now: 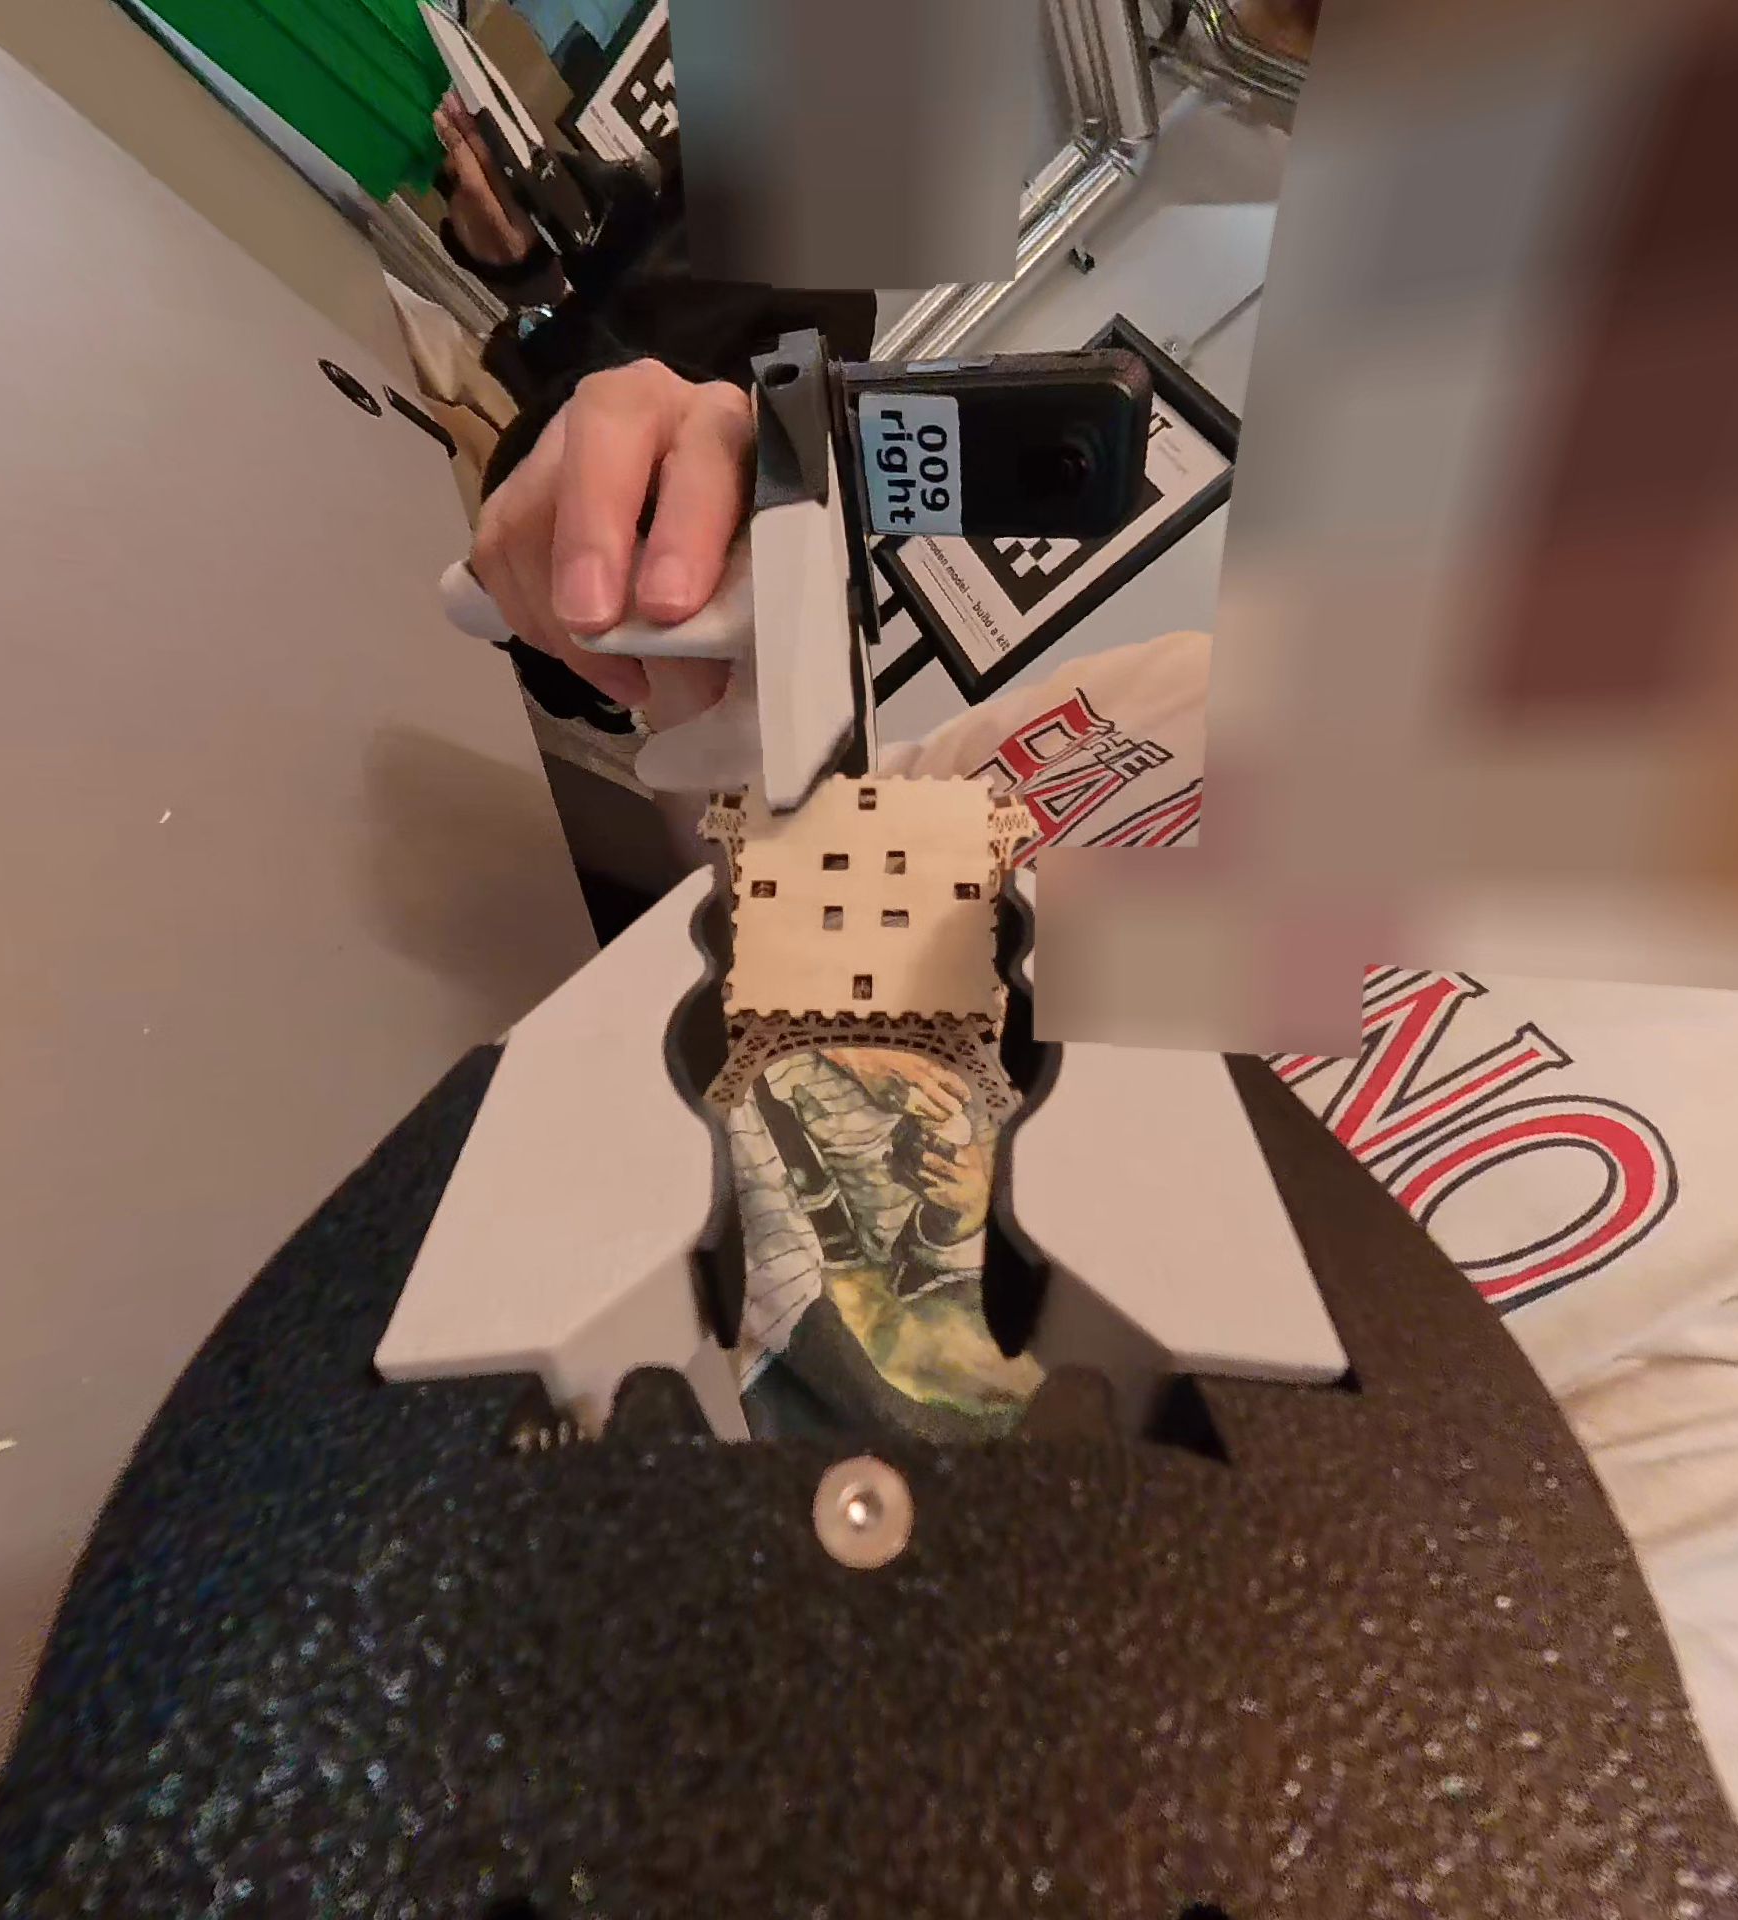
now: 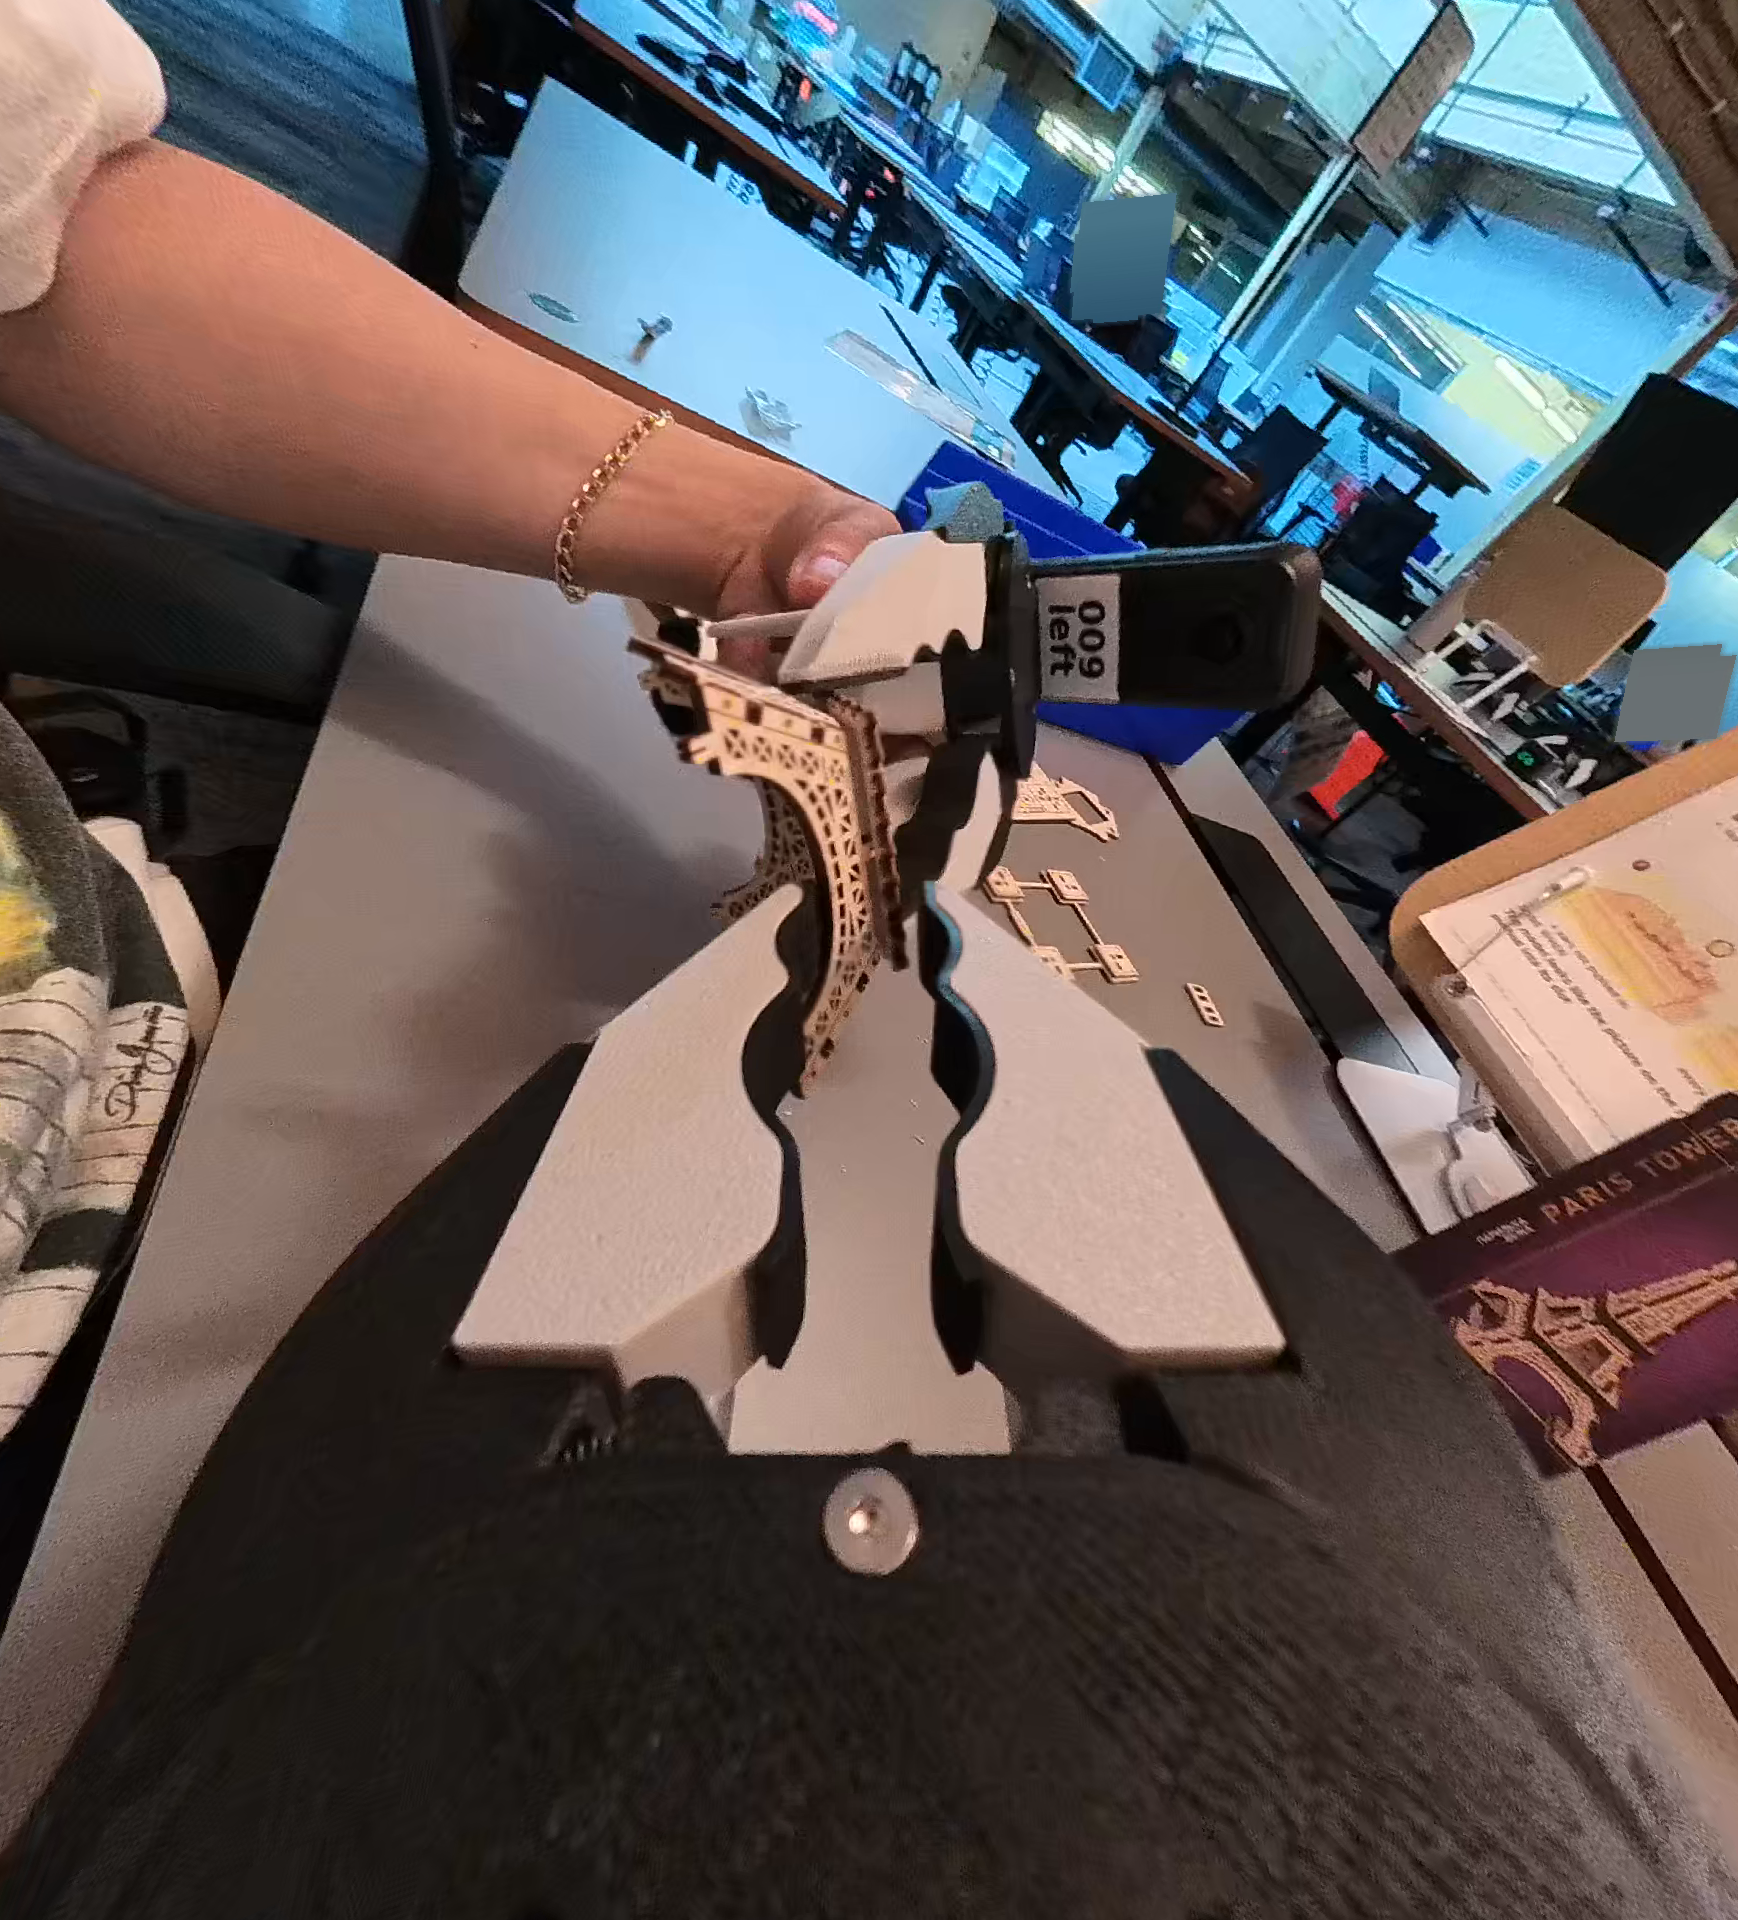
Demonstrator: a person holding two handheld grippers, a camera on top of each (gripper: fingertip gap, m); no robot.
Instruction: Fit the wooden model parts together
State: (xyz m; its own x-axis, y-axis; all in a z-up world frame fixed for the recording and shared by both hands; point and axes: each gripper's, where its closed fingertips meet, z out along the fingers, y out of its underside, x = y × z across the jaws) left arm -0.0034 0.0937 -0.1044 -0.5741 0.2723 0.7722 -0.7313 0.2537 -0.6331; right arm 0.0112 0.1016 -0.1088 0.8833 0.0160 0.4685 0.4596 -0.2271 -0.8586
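Observation:
A pale wooden tower base (image 1: pixel 906 862), a square platform with small holes and lattice arched legs, is held between the fingers of my left gripper (image 1: pixel 860 904), which is shut on the platform's sides. My right gripper (image 1: pixel 808 790) comes from the far side, and its tips meet the platform's far left corner. In the right wrist view the base (image 2: pixel 823 790) hangs tilted from the left gripper (image 2: pixel 906 727). One lattice leg runs down between the fingertips of my right gripper (image 2: pixel 860 925), which close against both its sides.
Loose wooden parts (image 2: pixel 1052 914) and a small strip (image 2: pixel 1203 1003) lie on the grey table (image 2: pixel 532 831). An instruction sheet on a clipboard (image 2: pixel 1623 935) and a purple kit box (image 2: pixel 1623 1330) are at the right. A blue bin (image 2: pixel 1104 540) stands behind. The person's arm (image 2: pixel 325 395) reaches across. The tips of both grippers are at nearly the same place.

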